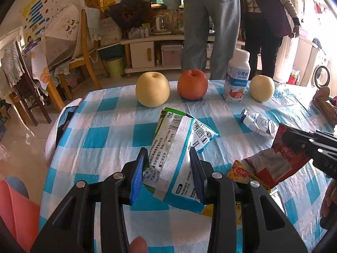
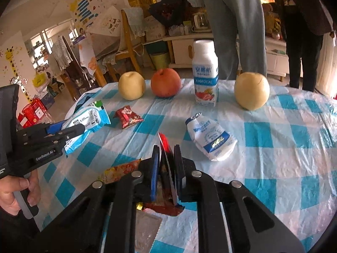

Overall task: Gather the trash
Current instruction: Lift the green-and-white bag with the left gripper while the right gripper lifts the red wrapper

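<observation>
Wipes packet [image 1: 179,147] clamped in left claw [image 1: 168,160]; red wrapper [image 2: 166,168] in right claw [image 2: 166,162].

Along my worktop's [image 2: 273,147] far edge, left to right: pear [image 2: 131,85], apple [image 2: 166,82], bottle [image 2: 205,73], second pear [image 2: 252,91]. A crushed pouch [image 2: 211,139] lies before the bottle, a small wrapper [image 2: 127,117] before the left pear. Two people [image 2: 233,21] stand behind the worktop.
</observation>
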Available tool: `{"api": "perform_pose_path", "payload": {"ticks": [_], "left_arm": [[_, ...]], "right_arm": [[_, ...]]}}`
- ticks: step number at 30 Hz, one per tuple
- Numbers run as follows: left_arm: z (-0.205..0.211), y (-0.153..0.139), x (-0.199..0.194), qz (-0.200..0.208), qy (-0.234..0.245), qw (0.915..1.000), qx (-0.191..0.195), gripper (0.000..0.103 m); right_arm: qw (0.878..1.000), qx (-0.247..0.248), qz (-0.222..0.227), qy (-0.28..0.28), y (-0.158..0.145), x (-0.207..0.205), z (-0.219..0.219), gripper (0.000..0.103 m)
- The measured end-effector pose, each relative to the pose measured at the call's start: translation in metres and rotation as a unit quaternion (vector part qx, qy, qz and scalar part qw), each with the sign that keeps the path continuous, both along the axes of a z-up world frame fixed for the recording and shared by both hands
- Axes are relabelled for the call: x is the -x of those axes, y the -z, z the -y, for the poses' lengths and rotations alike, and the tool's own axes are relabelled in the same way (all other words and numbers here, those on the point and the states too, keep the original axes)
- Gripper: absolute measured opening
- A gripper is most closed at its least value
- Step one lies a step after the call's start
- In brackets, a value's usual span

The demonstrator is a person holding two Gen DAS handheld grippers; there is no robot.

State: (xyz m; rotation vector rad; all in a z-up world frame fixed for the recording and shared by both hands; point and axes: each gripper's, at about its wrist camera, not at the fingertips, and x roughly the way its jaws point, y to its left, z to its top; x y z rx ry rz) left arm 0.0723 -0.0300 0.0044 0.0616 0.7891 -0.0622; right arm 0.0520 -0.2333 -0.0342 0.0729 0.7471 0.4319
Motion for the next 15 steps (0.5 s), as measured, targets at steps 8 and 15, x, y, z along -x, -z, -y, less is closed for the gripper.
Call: {"api": "perform_pose_path", "payload": {"ticks": [8, 15], "left_arm": [[0.000, 0.003, -0.001, -0.006, 0.000, 1.0000, -0.005, 0.041], [-0.001, 0.005, -0.001, -0.007, -0.001, 1.0000, -0.006, 0.041]], "right_arm": [[0.996, -0.030, -0.087, -0.019, 0.035, -0.017, 0.007, 0.064], [0.991, -0.042, -0.125, -0.022, 0.052, -0.019, 0.006, 0.040]]}}
